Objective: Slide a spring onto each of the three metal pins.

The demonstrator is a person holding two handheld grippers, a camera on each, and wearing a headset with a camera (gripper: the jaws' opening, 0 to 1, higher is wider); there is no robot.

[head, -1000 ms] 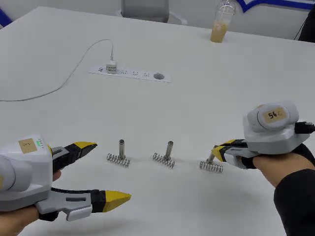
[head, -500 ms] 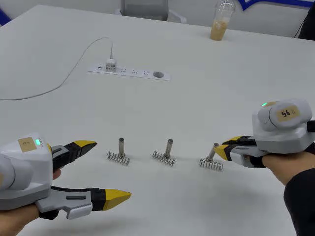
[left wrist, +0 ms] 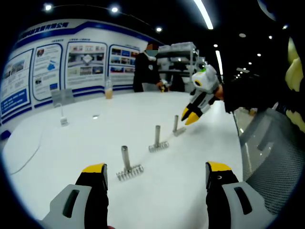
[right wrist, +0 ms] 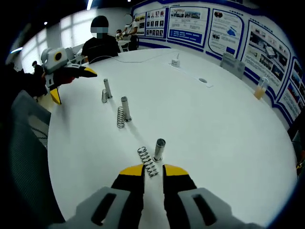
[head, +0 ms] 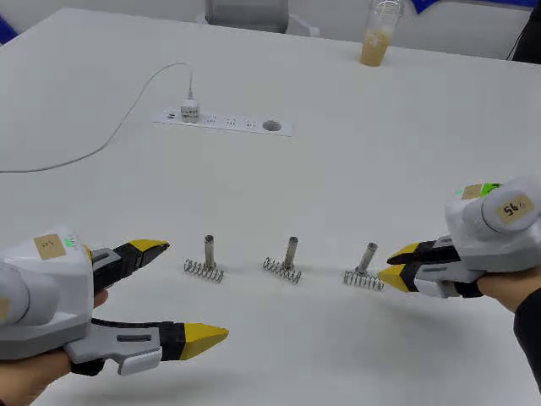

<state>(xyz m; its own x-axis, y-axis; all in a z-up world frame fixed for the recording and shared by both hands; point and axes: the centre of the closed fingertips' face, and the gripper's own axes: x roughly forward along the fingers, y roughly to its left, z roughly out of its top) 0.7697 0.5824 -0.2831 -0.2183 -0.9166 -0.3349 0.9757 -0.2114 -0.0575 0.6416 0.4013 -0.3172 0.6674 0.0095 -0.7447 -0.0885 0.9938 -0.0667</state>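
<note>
Springs of thin coiled grey wire (head: 281, 271) flat on the white worktop (head: 338, 169), one at the foot of each of three silver metal pins (head: 291, 251), all upright in a row from left to right, none threaded yet. Left gripper (head: 193, 290) at the near left, yellow-tipped jaws spread wide and empty, well apart from the leftmost pin. Right gripper (head: 389, 264) just right of the rightmost spring, jaws only narrowly apart, clamped on nothing.
</note>
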